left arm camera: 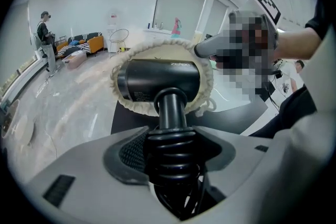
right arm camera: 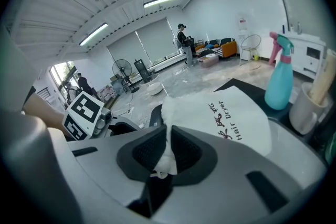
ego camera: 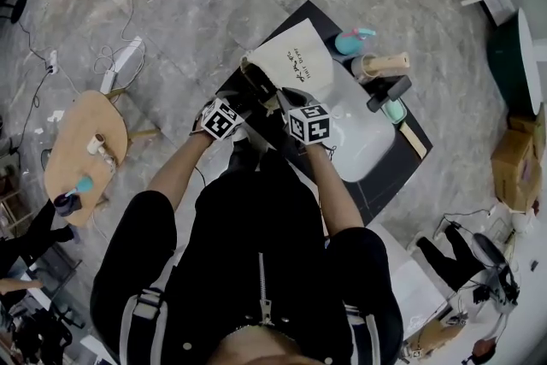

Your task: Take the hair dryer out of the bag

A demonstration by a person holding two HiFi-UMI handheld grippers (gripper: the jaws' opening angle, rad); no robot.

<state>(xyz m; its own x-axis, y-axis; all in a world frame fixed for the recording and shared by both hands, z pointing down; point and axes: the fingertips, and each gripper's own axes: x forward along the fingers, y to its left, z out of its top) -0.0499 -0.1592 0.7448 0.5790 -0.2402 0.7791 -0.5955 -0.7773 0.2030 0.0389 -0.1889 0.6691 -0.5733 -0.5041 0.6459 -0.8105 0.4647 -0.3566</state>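
The left gripper (left arm camera: 170, 150) clamps the hair dryer (left arm camera: 157, 79) by its handle, barrel ringed by the bag (right arm camera: 231, 119) mouth, while the right gripper (right arm camera: 165, 152) pinches the bag rim at the table (ego camera: 386, 186) edge, open floor (ego camera: 188, 30) beyond.

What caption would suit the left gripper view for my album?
Left gripper clamps the hair dryer by its handle, barrel ringed by the cream bag.

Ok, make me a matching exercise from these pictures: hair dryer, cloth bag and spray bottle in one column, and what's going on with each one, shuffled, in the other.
Column one
1. hair dryer
2. cloth bag
3. spray bottle

Column two
A. edge pinched in the right gripper
B. standing upright, teal with a pink trigger, held by nothing
C. handle clamped in the left gripper

Pairs: 1-C, 2-A, 3-B
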